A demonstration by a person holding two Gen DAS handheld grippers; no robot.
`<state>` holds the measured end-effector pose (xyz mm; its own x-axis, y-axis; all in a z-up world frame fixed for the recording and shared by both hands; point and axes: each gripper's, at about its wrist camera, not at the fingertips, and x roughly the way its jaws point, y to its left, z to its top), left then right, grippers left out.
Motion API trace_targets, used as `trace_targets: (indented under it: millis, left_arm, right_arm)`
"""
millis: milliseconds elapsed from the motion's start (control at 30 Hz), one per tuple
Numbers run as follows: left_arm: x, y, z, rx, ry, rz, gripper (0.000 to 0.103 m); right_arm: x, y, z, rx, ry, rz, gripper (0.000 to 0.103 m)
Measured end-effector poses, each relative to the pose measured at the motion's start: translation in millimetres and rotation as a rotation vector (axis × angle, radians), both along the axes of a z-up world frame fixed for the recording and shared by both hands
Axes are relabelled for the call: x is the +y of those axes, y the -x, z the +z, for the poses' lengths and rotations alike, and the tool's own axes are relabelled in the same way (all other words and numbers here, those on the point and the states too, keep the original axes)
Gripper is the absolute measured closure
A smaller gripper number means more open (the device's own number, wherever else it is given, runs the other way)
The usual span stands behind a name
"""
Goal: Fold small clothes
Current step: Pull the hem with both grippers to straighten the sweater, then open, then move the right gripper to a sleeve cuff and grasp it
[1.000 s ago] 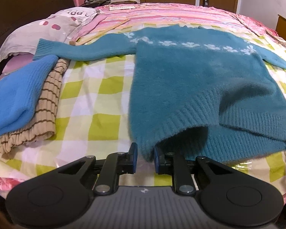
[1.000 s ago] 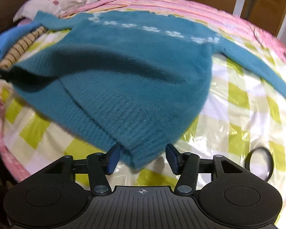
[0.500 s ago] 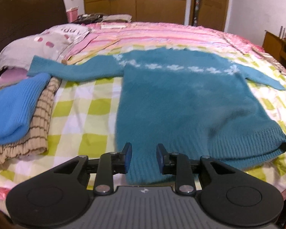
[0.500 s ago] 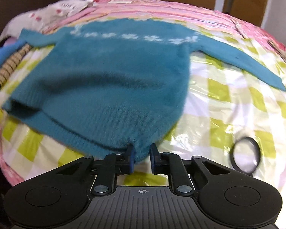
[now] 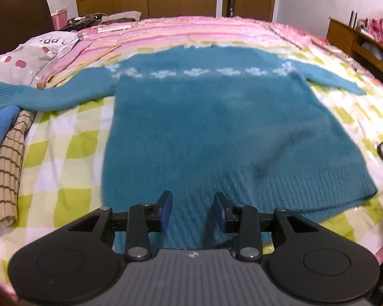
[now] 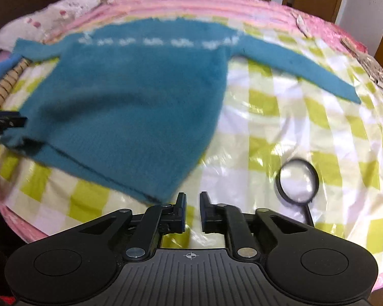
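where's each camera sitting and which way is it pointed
Left wrist: on the left gripper, looking down and forward over the teal sweater's hem; its opening fingers straddle the hem without pressing.
Right wrist: on the right gripper at the sweater's right hem corner; its fingers are opening, empty.
Shared: sweater, checkered sheet, magnifying glass, folded clothes.

Bed w/ checked cover: teal sweater flat, folded clothes left, magnifier right.
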<state>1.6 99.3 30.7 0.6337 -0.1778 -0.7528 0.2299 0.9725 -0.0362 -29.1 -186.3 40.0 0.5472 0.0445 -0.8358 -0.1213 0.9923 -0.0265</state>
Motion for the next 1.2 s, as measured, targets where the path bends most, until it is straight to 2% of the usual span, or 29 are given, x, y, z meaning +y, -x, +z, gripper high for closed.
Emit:
trace_targets:
  millis: [67,133,233,367,400,433,467,533,667,733,867,933,1067,1200]
  left_arm:
    - [4,3,5,-0.018,0.008,0.004,0.062]
    - [7,6,7,-0.029,-0.001,0.009,0.062]
    - [7,10,7,-0.038,-0.007,0.002,0.062]
    - [3,10,7,-0.053,0.006,-0.022,0.062]
    - [1,10,7,-0.059,0.007,-0.029,0.061]
    - [-2,10,8,-0.066,0.007,-0.034,0.061]
    - [-3,10,9,-0.072,0.009,-0.040,0.061]
    - [-7,9,12,-0.086,0.021,-0.056,0.061]
    - [-16,6,16,-0.102,0.056,-0.090,0.053]
    - [-26,1,11,-0.090,0.051,-0.107,0.050]
    - [-43,-13,-18,0.017,0.014,-0.139,0.050]
    - [-46,-13,-29,0.072,0.005,-0.151,0.050]
    - [-50,-6,-34,0.092,-0.024,-0.161,0.050]
    - [-54,-5,-25,0.098,-0.027,-0.140,0.050]
  right_arm:
    - [4,-8,-1,-0.002,-0.044,-0.006,0.068]
    - [6,-20,-8,0.009,-0.091,-0.033,0.053]
    - [7,-35,-22,0.043,-0.128,-0.088,0.050]
    - [4,-47,-43,0.108,-0.194,-0.155,0.053]
    - [3,-50,-48,0.119,-0.202,-0.163,0.060]
    - [2,-52,-51,0.125,-0.212,-0.163,0.079]
    - [-1,-53,-51,0.133,-0.226,-0.160,0.089]
    - [-8,-51,-46,0.143,-0.262,-0.149,0.093]
    - [-23,-37,-30,0.120,-0.237,-0.128,0.094]
    - [-29,-34,-31,0.132,-0.245,-0.141,0.094]
    - [-25,-36,-45,0.160,-0.242,-0.153,0.092]
    - [-24,-37,-46,0.168,-0.252,-0.156,0.087]
    - [-41,-30,-36,0.151,-0.339,-0.183,0.084]
    - [-63,-26,-18,0.061,-0.412,-0.223,0.082]
